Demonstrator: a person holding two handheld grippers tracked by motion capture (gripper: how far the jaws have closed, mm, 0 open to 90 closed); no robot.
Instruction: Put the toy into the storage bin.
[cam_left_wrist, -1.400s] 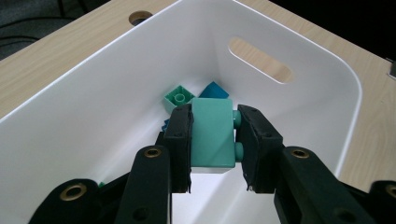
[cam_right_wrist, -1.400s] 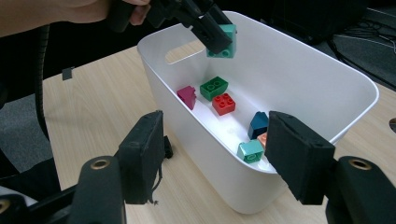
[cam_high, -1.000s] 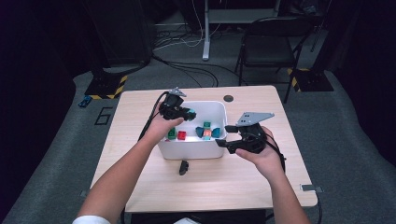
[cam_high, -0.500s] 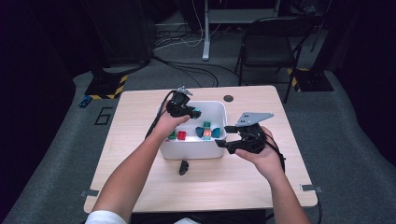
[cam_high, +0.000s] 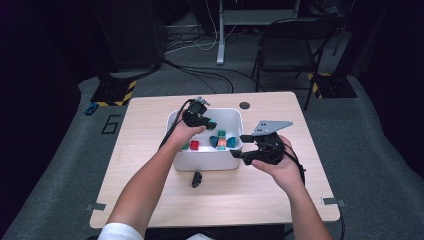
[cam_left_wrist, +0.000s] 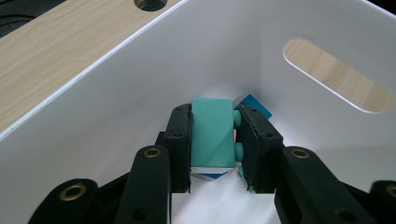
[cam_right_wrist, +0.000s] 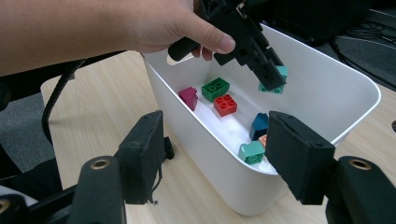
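Note:
My left gripper (cam_high: 209, 123) hangs just inside the white bin (cam_high: 205, 161), near its far wall. It is shut on a teal brick (cam_left_wrist: 212, 133) whose studs face the right jaw. From the right gripper view, that brick (cam_right_wrist: 280, 72) sits above the bin floor. Loose on the floor lie a green brick (cam_right_wrist: 215, 88), a red brick (cam_right_wrist: 225, 104), a magenta brick (cam_right_wrist: 188, 98), a blue brick (cam_right_wrist: 259, 125) and a small teal brick (cam_right_wrist: 251, 151). My right gripper (cam_high: 242, 146) stands open with nothing in it, just outside the bin's right front corner.
A small black object (cam_high: 196, 179) lies on the wooden table (cam_high: 150, 150) in front of the bin. A round cable hole (cam_high: 244, 105) sits behind the bin. A folding chair (cam_high: 285, 50) and floor cables lie beyond the table's far edge.
My left gripper has carried the teal brick to the right and down, deeper into the bin. The right gripper has kept still.

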